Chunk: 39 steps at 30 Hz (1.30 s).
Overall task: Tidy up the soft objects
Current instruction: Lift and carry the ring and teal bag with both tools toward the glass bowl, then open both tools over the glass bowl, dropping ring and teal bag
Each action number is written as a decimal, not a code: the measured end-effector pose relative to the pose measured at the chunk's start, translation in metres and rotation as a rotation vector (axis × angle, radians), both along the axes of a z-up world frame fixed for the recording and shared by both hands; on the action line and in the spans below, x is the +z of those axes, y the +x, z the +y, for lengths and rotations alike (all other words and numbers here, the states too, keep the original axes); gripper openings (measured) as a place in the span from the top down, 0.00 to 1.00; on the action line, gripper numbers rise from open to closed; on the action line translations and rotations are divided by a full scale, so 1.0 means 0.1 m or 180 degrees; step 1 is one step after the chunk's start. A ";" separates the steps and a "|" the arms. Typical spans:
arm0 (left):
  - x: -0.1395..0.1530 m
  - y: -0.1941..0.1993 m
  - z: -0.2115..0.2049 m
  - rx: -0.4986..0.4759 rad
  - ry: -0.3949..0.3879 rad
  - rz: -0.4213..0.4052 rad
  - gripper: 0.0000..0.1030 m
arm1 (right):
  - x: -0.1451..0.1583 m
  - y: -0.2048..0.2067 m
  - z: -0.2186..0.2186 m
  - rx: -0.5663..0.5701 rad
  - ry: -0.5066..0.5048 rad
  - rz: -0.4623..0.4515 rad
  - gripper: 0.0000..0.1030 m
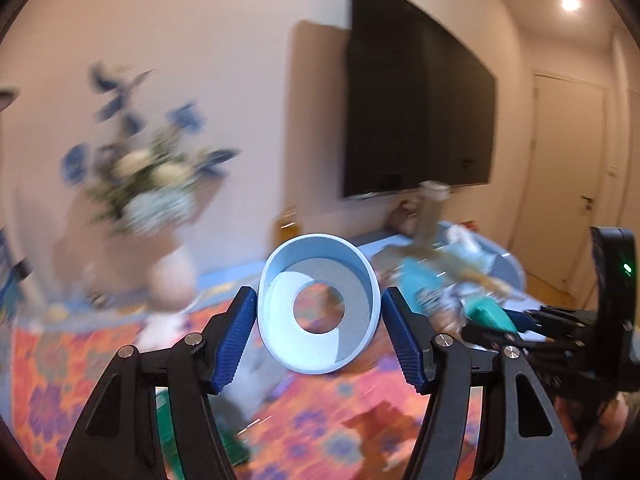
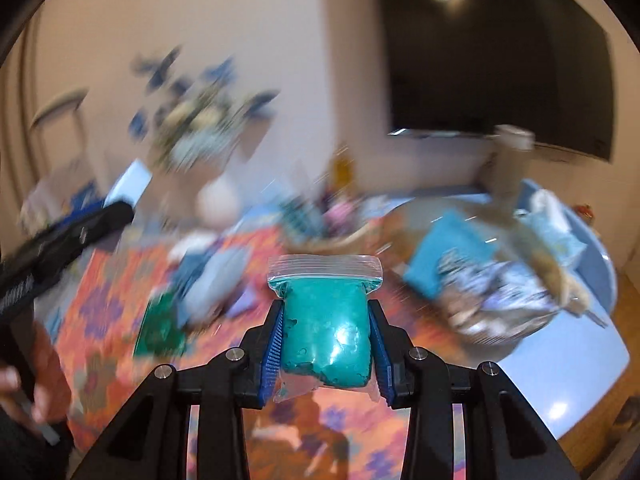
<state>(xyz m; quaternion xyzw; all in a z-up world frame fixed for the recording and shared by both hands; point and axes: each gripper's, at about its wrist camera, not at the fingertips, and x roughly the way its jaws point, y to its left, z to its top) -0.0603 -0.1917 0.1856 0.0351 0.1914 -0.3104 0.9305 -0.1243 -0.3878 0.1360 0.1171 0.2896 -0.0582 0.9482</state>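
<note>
In the left wrist view my left gripper (image 1: 319, 295) is shut on a light blue hollow ring (image 1: 280, 332). A blue pad presses on each side of it, and it is held up above the table. My right gripper (image 2: 326, 340) is shut on a clear zip bag of teal dough (image 2: 326, 320), which stands upright between the pads with its seal on top. The same teal bag (image 1: 490, 314) and right gripper (image 1: 520, 320) show at the right of the left wrist view. The left gripper's black body (image 2: 68, 236) crosses the left edge of the right wrist view.
An orange floral cloth (image 2: 112, 320) covers part of a light blue table (image 2: 580, 360). A blurred heap of soft items (image 2: 480, 288) lies at the right, a green bag (image 2: 160, 328) on the cloth. A vase of flowers (image 1: 168, 276) stands behind. A dark screen (image 1: 420, 100) hangs on the wall.
</note>
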 end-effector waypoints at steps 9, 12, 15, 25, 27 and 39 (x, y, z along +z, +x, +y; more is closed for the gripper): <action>0.15 0.34 -1.24 -0.0481 0.0015 0.0256 0.40 | 0.14 0.11 -1.27 -0.1018 0.0660 -0.0082 0.63; 0.05 0.49 -1.46 -0.0487 -0.0062 0.0441 0.40 | 0.10 0.20 -1.51 -0.1210 0.0693 0.0012 0.62; -0.05 0.60 -1.65 -0.0535 -0.0055 0.0553 0.40 | 0.06 0.29 -1.63 -0.1302 0.0661 0.0085 0.63; -0.29 0.77 -1.92 -0.0755 0.0063 0.0729 0.15 | -0.13 0.36 -1.96 -0.1289 0.0831 0.0247 0.23; -0.29 0.73 -1.84 -0.0828 0.0007 0.0784 0.14 | -0.18 0.26 -1.96 -0.1278 0.0941 0.0249 0.23; 0.22 -0.04 -0.67 -0.0671 0.0080 0.0271 0.14 | -0.16 -0.03 -1.18 -0.0825 0.1009 0.0186 0.22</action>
